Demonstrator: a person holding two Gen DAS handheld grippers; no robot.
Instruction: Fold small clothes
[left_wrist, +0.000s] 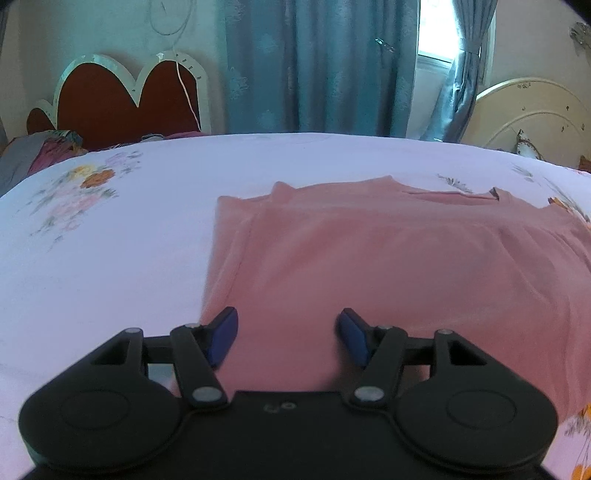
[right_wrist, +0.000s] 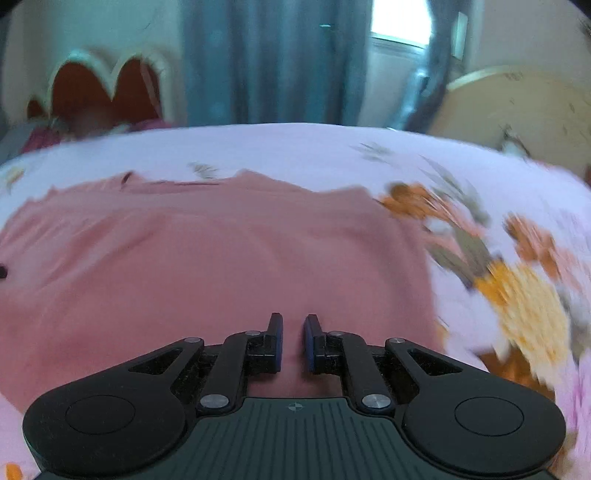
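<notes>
A pink garment (left_wrist: 369, 258) lies spread on the bed, its left side folded in over the body. My left gripper (left_wrist: 286, 334) is open, its blue pads wide apart, just above the garment's near edge by the left fold. In the right wrist view the same garment (right_wrist: 221, 258) fills the middle. My right gripper (right_wrist: 293, 341) hangs over its near right part with the jaws nearly closed, a narrow gap left between the pads and no cloth seen between them. This view is blurred by motion.
The bed has a pale lilac sheet (left_wrist: 110, 240) with orange and pink flower prints (right_wrist: 517, 288). A red scalloped headboard (left_wrist: 122, 96) stands at the back left, teal curtains (left_wrist: 314, 66) behind, and a cream headboard (left_wrist: 535, 114) at the back right. Bundled clothes (left_wrist: 48, 147) lie at the far left.
</notes>
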